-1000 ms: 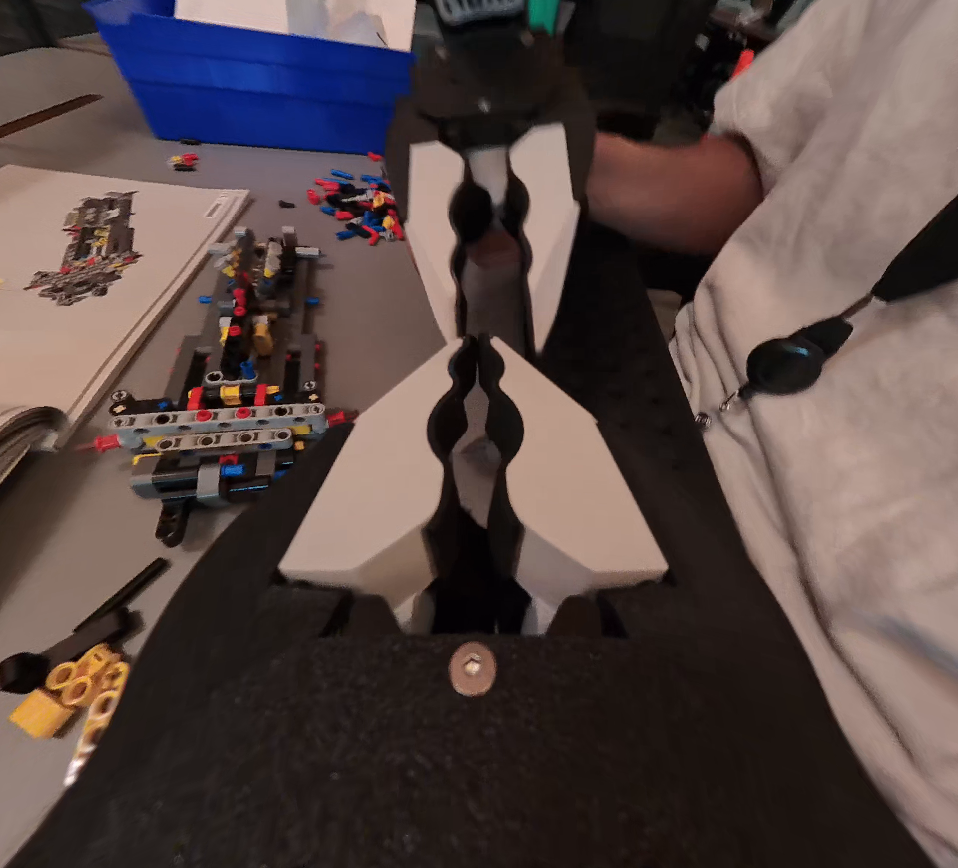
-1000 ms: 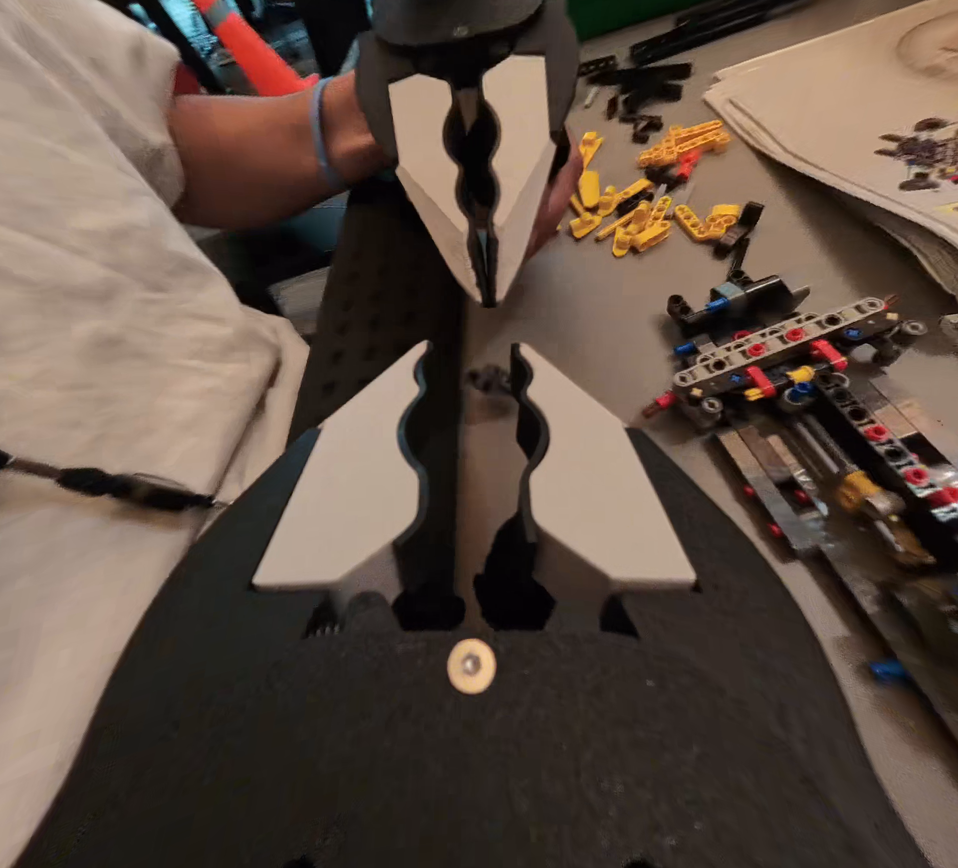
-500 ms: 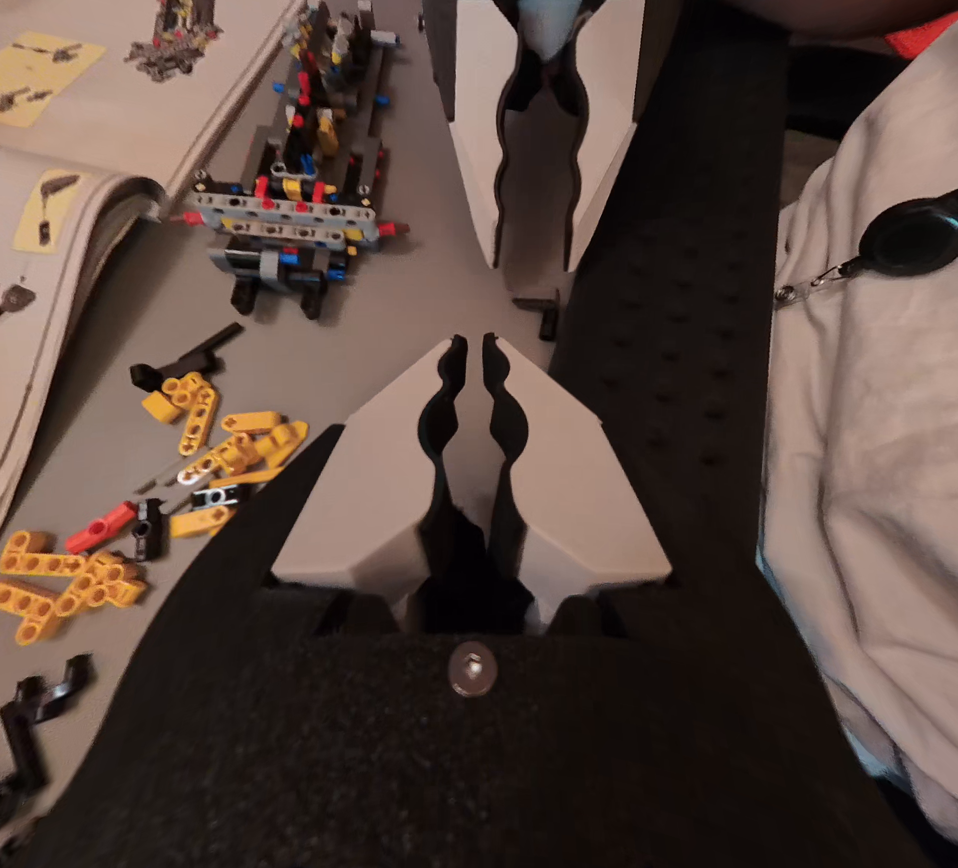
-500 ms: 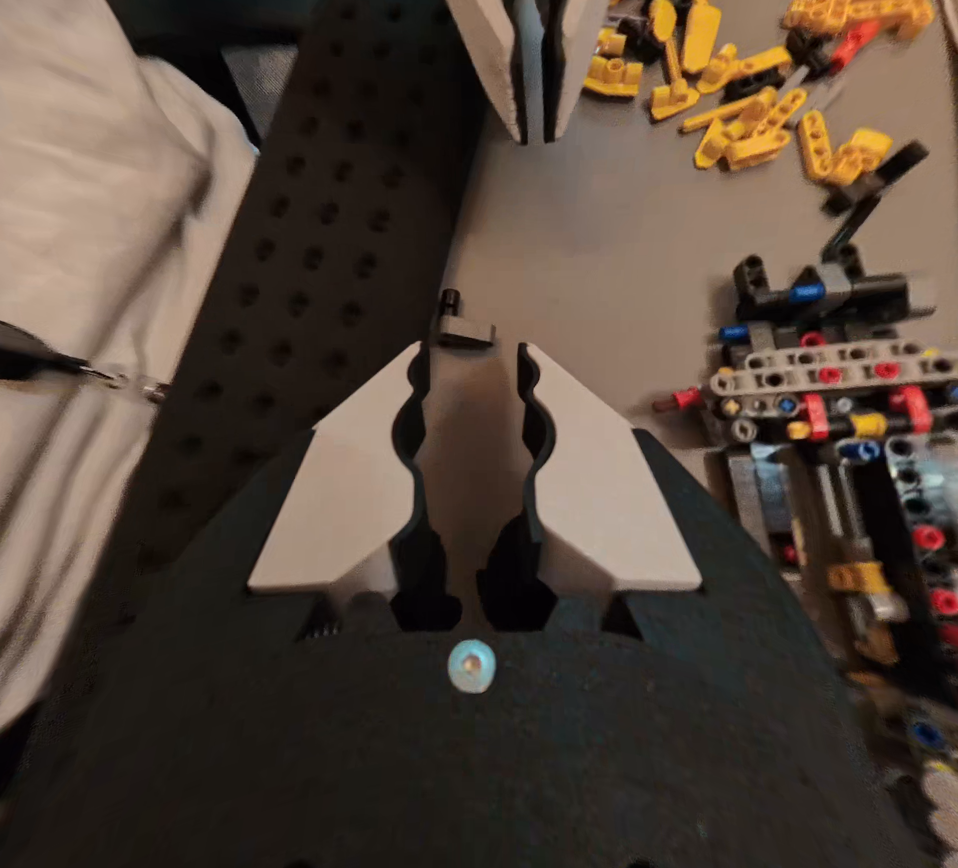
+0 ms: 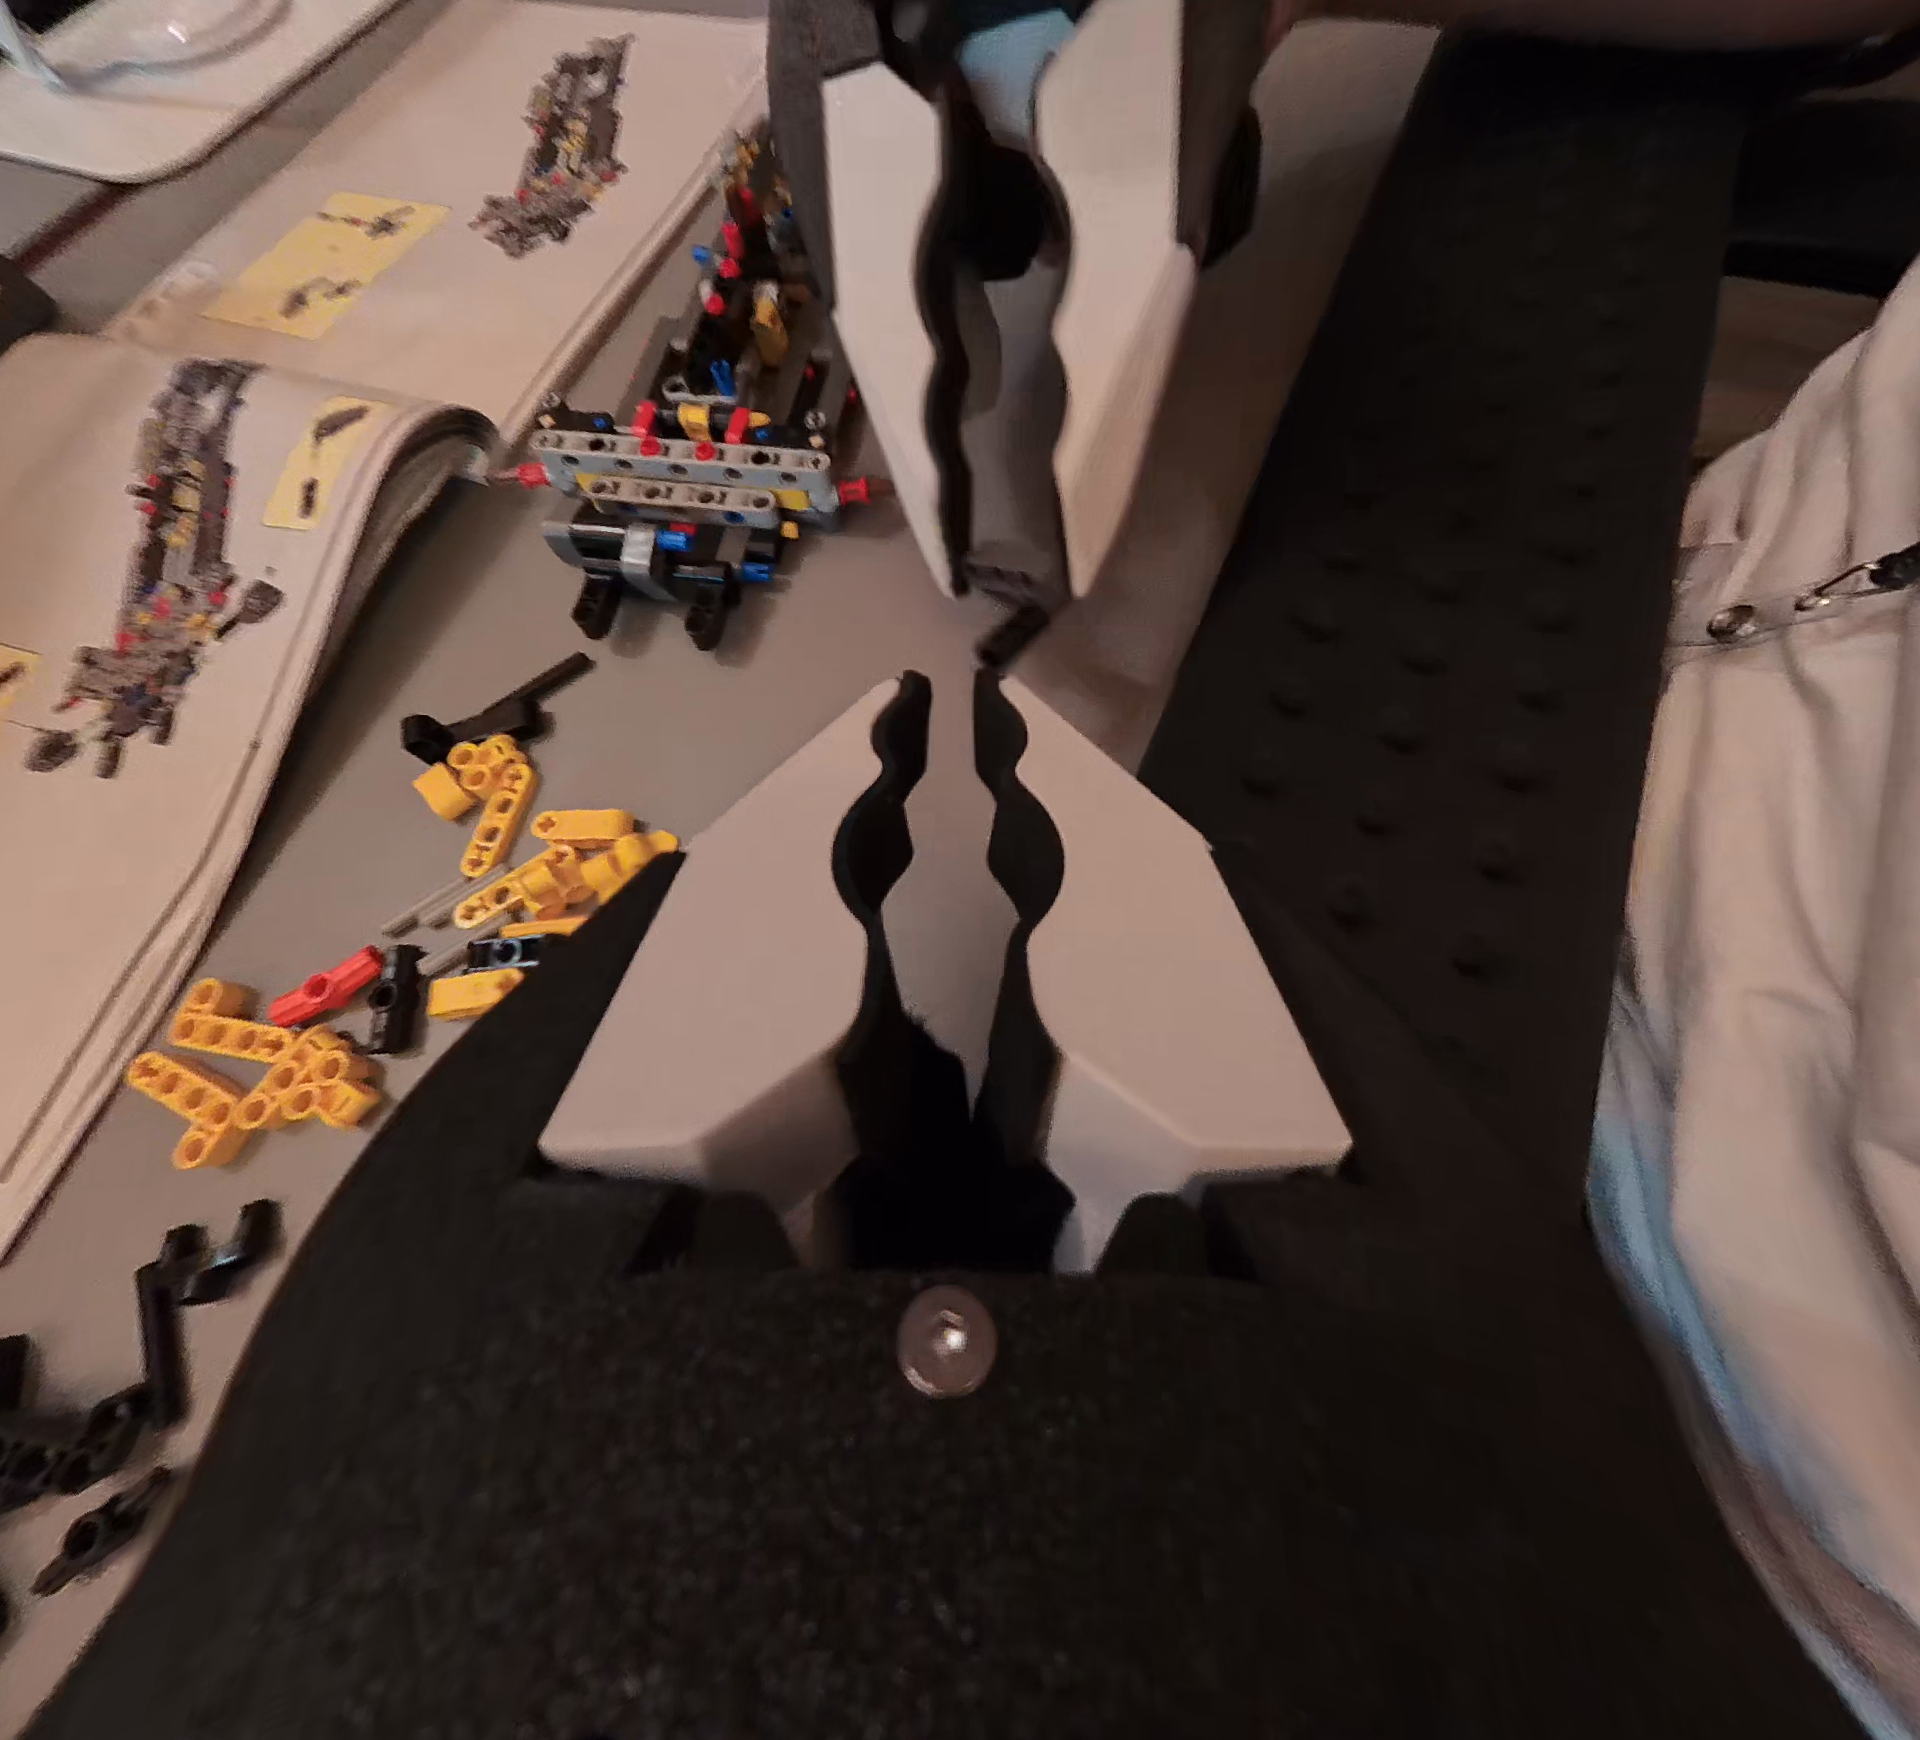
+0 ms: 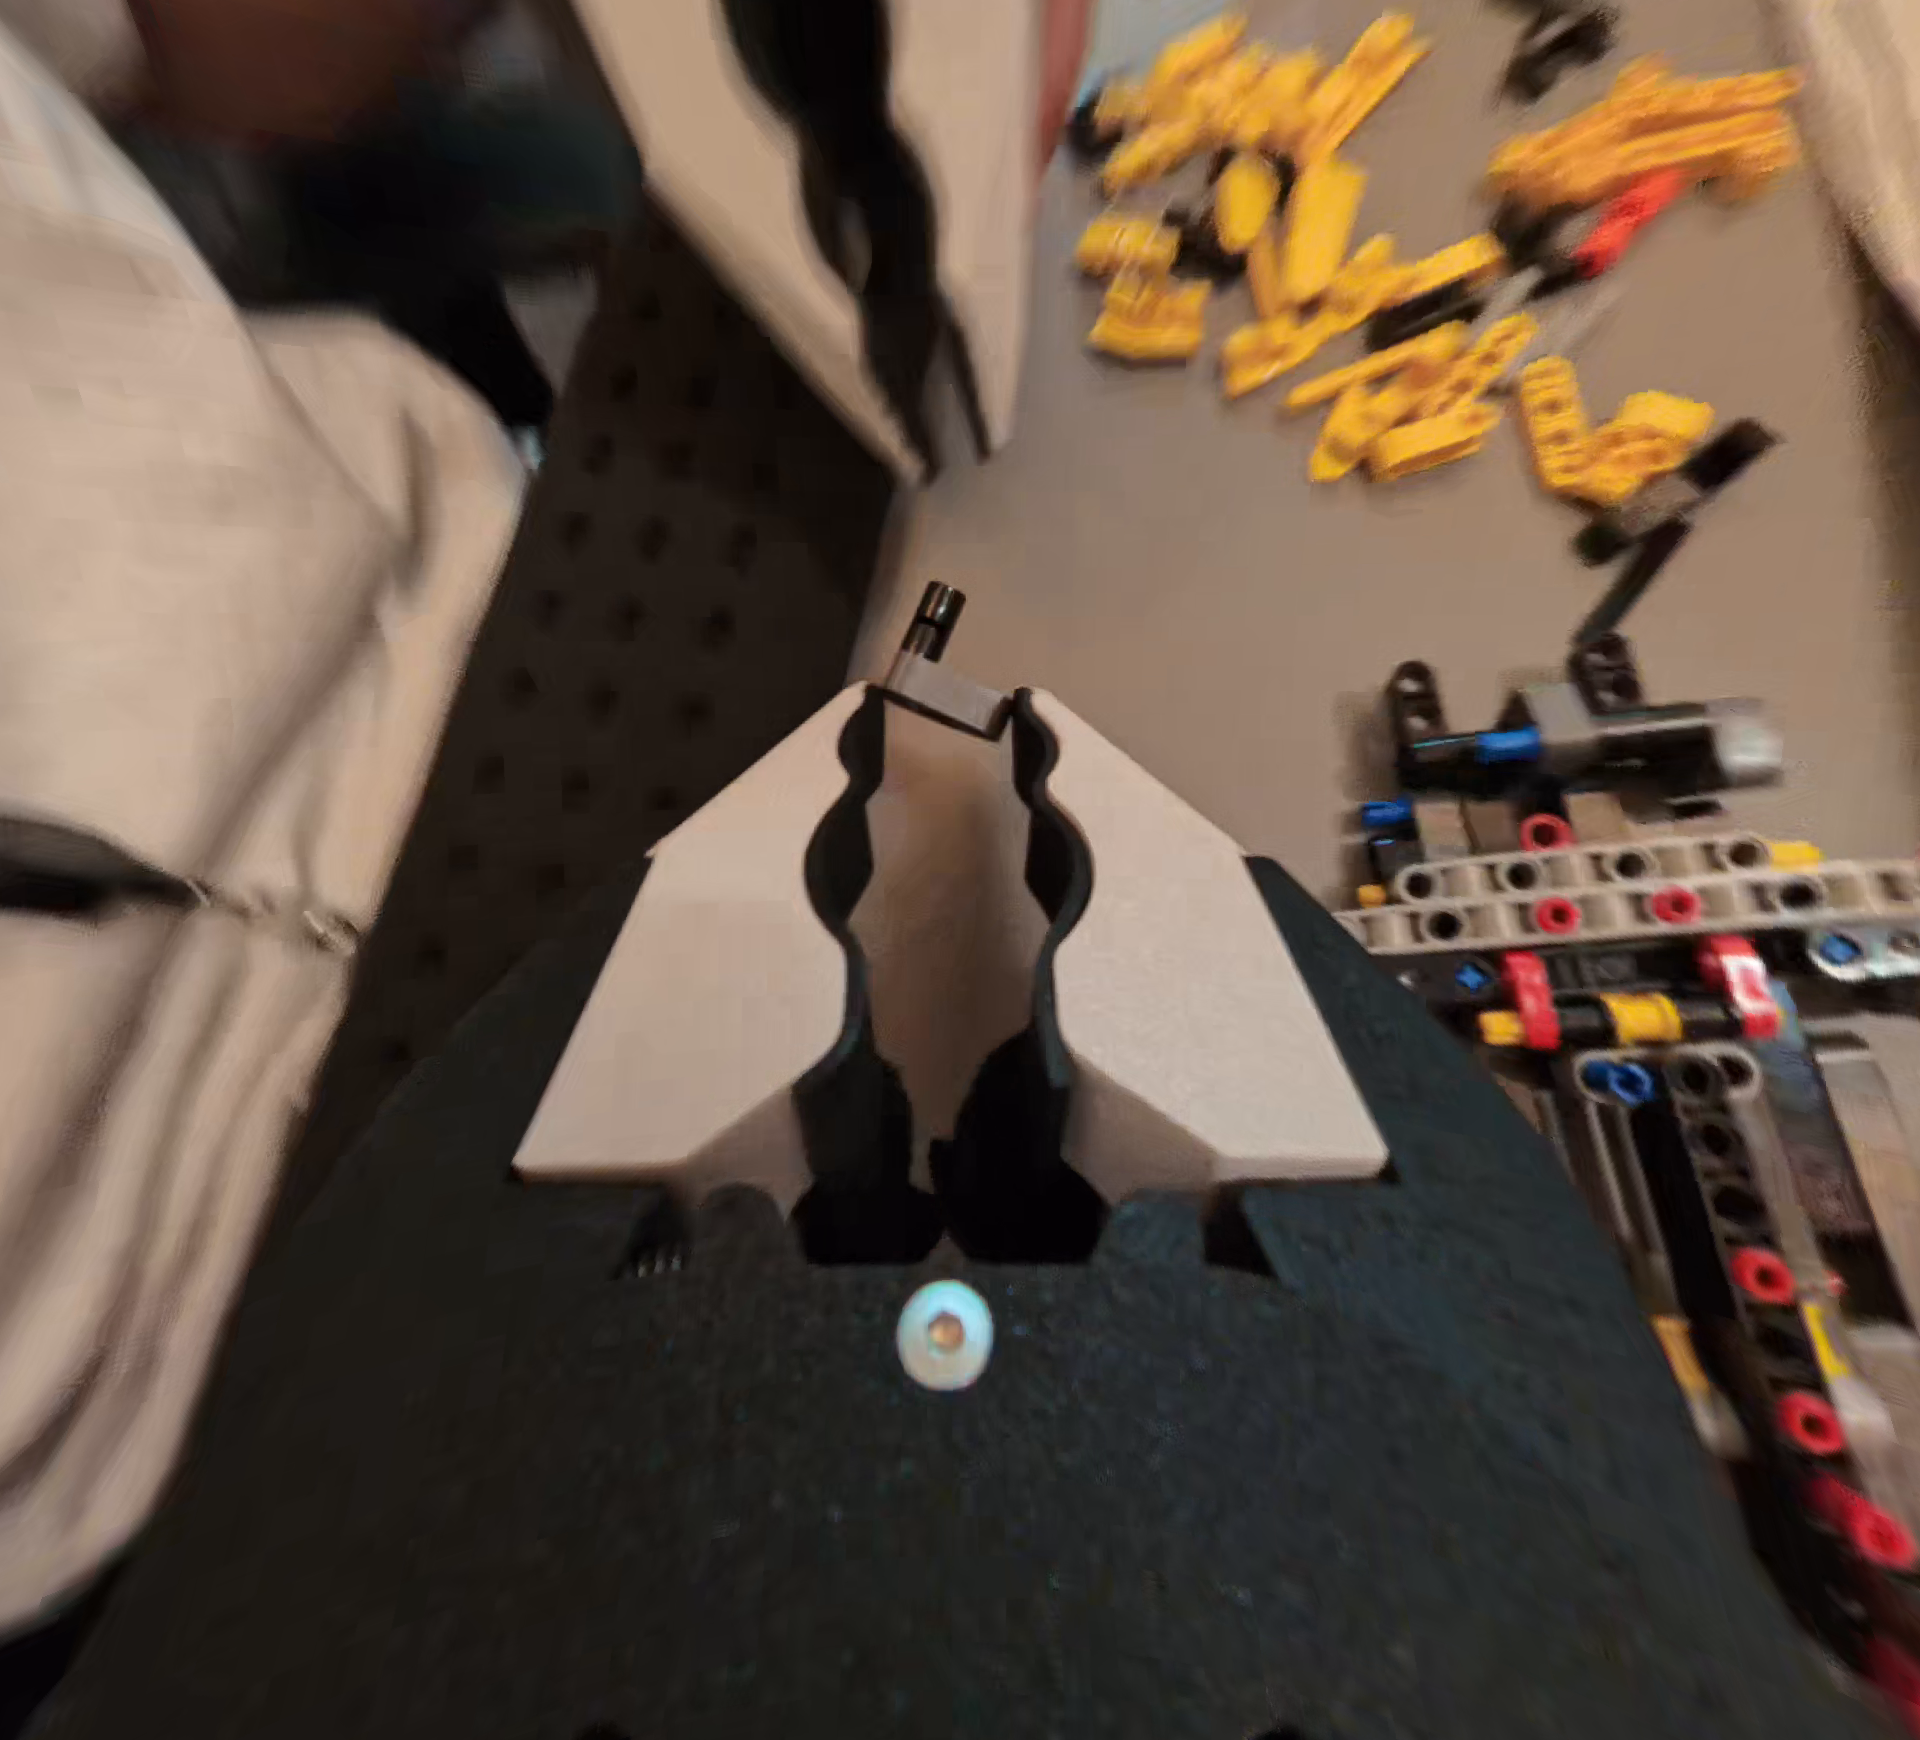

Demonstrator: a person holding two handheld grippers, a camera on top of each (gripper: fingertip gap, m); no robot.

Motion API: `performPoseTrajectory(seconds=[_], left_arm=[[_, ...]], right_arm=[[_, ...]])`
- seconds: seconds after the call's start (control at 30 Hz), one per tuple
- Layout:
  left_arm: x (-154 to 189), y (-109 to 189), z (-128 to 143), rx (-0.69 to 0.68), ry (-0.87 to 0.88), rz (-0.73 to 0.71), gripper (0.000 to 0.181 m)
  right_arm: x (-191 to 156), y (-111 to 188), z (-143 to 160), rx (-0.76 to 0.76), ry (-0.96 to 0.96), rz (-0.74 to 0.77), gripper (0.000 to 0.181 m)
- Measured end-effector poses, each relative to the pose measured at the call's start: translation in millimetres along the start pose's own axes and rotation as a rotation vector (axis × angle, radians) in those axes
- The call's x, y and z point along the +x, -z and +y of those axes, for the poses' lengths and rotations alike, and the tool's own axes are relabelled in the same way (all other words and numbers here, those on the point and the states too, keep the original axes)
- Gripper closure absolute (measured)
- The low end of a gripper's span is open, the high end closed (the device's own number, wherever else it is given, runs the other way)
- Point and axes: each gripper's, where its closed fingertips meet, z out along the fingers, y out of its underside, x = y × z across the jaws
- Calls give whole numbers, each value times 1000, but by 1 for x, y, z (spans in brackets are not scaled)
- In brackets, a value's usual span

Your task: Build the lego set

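Observation:
My right gripper [image 6: 943, 703] is shut on a small black lego connector [image 6: 940, 698] with a pin sticking out past the fingertips. It also shows in the left wrist view [image 5: 1008, 584], pointing down at my left gripper with the black connector [image 5: 1013, 636] at its tips. My left gripper [image 5: 948, 682] is all but shut, with a thin gap and nothing in it. It shows blurred in the right wrist view [image 6: 945, 454]. The half-built lego chassis [image 5: 686, 485] of grey, black and red beams lies on the grey table, also in the right wrist view [image 6: 1558, 890].
Loose yellow beams [image 5: 520, 859] and black parts [image 5: 156, 1327] lie left of my left gripper. An open instruction book [image 5: 416, 267] lies beyond them. A black perforated strip [image 5: 1455, 651] runs along the table edge by a person's pale shirt [image 5: 1766, 859]. A white tray [image 5: 208, 49] stands at the back. Some 4 cm of space lies between my two pairs of fingers.
My right gripper was open over the black connector on the table; it has shut on it. Both grippers have tilted and stay tip to tip.

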Motion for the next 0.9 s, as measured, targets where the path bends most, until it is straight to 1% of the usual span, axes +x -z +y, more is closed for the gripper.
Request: performPoseTrajectory(seconds=[0.07,0.13,0.2,0.23,0.3,0.37,0.4,0.43,0.47,0.53,0.63,0.73,0.77,0.83,0.9], left_arm=[[-5,4,-7,48,-25,-61,167],[-13,7,-18,104,-50,-138,151],[-15,9,-30,156,-126,-219,143],[-14,9,-35,171,-173,-248,143],[-16,7,-42,182,-222,-312,143],[-17,6,-48,208,-188,-318,143],[-16,6,-52,241,-161,-303,145],[-14,7,-56,269,-137,-283,149],[-12,9,-61,300,-124,-272,157],[-11,11,-65,343,-117,-277,158],[-15,10,-64,346,-100,-308,160],[-20,6,-56,298,-95,-340,161],[-22,5,-54,281,-107,-362,175],[-29,5,-48,233,-134,-424,175],[-29,-2,-40,163,-181,-440,175]], right_arm=[[4,15,-26,210,-151,-25,158],[4,29,-48,398,-322,-103,158],[3,39,-62,562,-485,-207,158],[2,41,-66,613,-554,-269,159],[-1,43,-72,687,-653,-377,158],[-13,44,-78,720,-723,-534,158],[-14,44,-80,749,-754,-583,158],[-16,45,-82,772,-775,-623,158],[-18,42,-82,761,-786,-642,158],[-20,42,-83,766,-778,-654,158],[-16,41,-82,768,-762,-612,158],[-4,36,-72,725,-741,-468,151],[1,35,-68,704,-720,-397,153],[16,35,-56,651,-635,-186,150],[21,40,-54,616,-514,-35,150]])
